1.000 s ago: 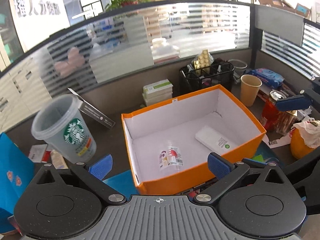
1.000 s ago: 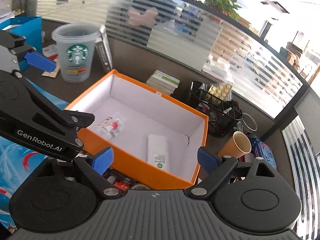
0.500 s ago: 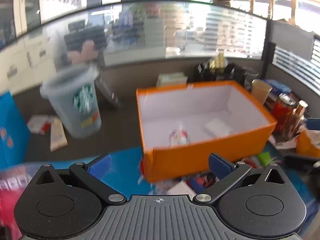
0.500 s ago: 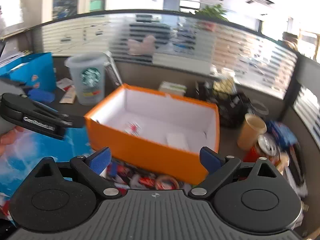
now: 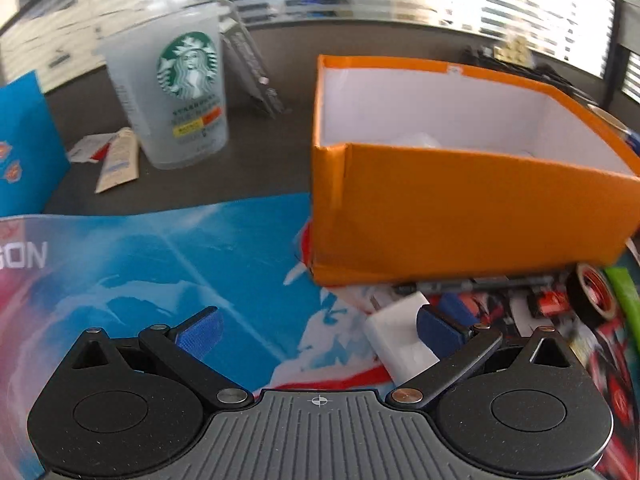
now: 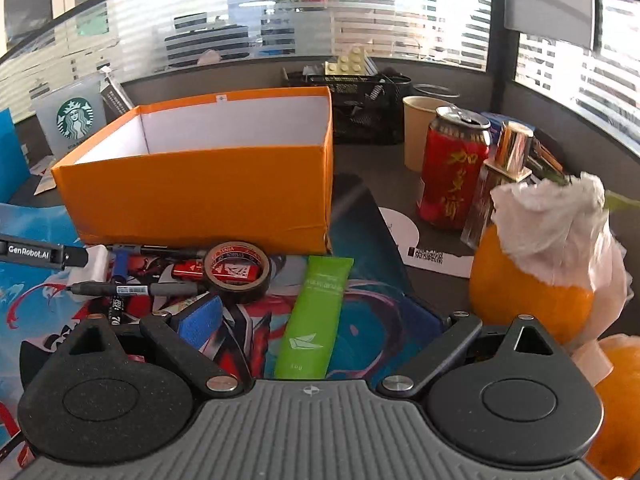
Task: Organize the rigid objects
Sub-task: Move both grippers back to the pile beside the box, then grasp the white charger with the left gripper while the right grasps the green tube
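Observation:
An orange box [image 5: 460, 216] with a white inside stands on the desk, also as the orange box [image 6: 200, 192]. In front of it lie a white block [image 5: 400, 340], a black tape roll [image 6: 236, 272], marker pens [image 6: 132, 290], a small red item [image 6: 188, 269] and a green tube [image 6: 316, 312]. My left gripper [image 5: 318, 332] is open low over the mat, its right finger beside the white block. My right gripper [image 6: 320, 320] is open, with the green tube lying between its fingers, not gripped. The left gripper's finger [image 6: 40, 254] shows at the left edge.
A Starbucks cup [image 5: 180, 96] stands left of the box. Right of it are a red can [image 6: 454, 172], a paper cup [image 6: 420, 132], a glass bottle [image 6: 500, 176] and tissue-wrapped oranges [image 6: 532, 280]. A black mesh organiser [image 6: 360, 108] sits behind. A printed mat [image 5: 160, 272] covers the front.
Both grippers have come down from above the box to low over the mat in front of it. The box's contents have dropped out of sight behind its front wall.

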A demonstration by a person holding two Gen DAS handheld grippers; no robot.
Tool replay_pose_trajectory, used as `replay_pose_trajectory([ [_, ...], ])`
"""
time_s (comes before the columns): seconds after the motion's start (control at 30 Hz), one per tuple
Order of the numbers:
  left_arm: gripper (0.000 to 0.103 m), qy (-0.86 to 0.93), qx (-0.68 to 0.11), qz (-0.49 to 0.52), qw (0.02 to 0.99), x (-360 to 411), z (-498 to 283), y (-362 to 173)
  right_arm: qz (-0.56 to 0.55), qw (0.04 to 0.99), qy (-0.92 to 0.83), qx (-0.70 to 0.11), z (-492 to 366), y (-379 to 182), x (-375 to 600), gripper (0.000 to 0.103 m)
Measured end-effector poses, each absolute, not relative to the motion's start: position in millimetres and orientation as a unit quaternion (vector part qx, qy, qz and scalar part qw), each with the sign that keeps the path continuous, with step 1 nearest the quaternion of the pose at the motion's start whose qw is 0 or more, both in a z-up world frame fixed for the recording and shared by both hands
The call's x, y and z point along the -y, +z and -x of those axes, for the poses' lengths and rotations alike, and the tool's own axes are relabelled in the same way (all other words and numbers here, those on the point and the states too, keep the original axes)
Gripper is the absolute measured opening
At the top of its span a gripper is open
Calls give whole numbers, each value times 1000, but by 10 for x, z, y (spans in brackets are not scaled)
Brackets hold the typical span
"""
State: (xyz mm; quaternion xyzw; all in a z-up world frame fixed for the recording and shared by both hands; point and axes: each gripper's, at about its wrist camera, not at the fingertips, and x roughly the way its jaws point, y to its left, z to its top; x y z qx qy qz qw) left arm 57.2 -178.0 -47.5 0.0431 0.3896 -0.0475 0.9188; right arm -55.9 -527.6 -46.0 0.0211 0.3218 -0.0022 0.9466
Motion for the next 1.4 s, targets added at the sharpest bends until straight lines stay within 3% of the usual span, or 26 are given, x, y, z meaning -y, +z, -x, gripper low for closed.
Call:
replay_pose_trajectory([
  [0.23, 103, -47, -402, 14, 914, 1844, -585, -538, -11, 952, -7, -306, 579, -496, 5305, 99],
  [0.5, 103, -42, -392, -5, 919, 1948, -526, -731, 0, 952, -13, -305, 581, -574, 5313, 96],
  [0.53, 103, -42, -387, -15, 921, 1967, -516, -750, 3, 953, -14, -302, 586, -589, 5305, 94],
  [0.67, 103, -60, -363, -31, 930, 1916, -482, -790, 5, 952, -8, -306, 573, -659, 5274, 66],
  [0.77, 103, -64, -356, -31, 932, 1816, -457, -793, 10, 947, -1, -320, 535, -730, 5243, 54],
  [0.87, 103, -63, -350, -31, 934, 1696, -425, -804, 6, 943, 7, -333, 488, -805, 5237, 49],
  [1.13, 101, -80, -332, -34, 939, 1504, -417, -823, -2, 948, 16, -319, 441, -868, 5240, 49],
  [1.17, 96, -80, -330, -35, 940, 1499, -407, -818, 0, 949, 13, -316, 442, -872, 5231, 43],
  [1.23, 66, -87, -316, -38, 944, 1508, -339, -787, 5, 951, 8, -310, 448, -872, 5222, 33],
  [1.27, 41, -91, -311, -40, 945, 1527, -298, -774, 2, 951, 10, -310, 449, -868, 5230, 33],
  [1.4, 37, -89, -314, -40, 944, 1548, -249, -757, -1, 951, 11, -310, 454, -861, 5237, 33],
])
